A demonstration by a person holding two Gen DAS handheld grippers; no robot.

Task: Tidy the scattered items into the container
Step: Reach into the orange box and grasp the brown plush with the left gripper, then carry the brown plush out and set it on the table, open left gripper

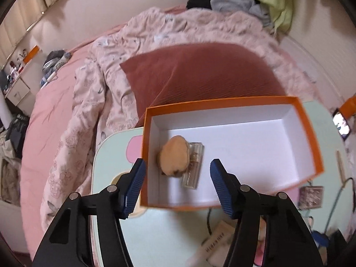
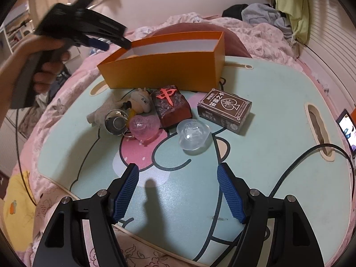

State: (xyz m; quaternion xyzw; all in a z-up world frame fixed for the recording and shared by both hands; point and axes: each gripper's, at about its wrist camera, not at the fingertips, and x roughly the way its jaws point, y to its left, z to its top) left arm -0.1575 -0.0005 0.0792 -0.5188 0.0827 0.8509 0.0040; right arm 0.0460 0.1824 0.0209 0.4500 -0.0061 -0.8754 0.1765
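Observation:
An orange box [image 1: 308, 133] with a white inside stands on a mint cartoon tray table [image 2: 278, 151]. In it lie a beige puff [image 1: 174, 155] and a small cosmetic tube [image 1: 194, 166]. My left gripper [image 1: 178, 164] hangs open over the box's near left end, with nothing between its fingers. In the right wrist view it shows as a dark blur [image 2: 89, 33] in a hand above the orange box [image 2: 164, 64]. My right gripper [image 2: 178, 166] is open and empty over the tray. Ahead of it lie a clear round piece [image 2: 192, 135], a pink clear piece [image 2: 144, 126], a red mahjong block [image 2: 171, 106], a card pack [image 2: 224, 111], a plush keychain [image 2: 140, 102] and a metal cup [image 2: 115, 122].
The tray rests on a bed with a pink floral quilt [image 1: 93, 102] and a rust pillow [image 1: 200, 71] behind the box. A black cable [image 2: 300, 166] crosses the tray's right side. A lit phone [image 2: 347, 131] lies at the right edge. A cream tube [image 1: 218, 238] lies near the box.

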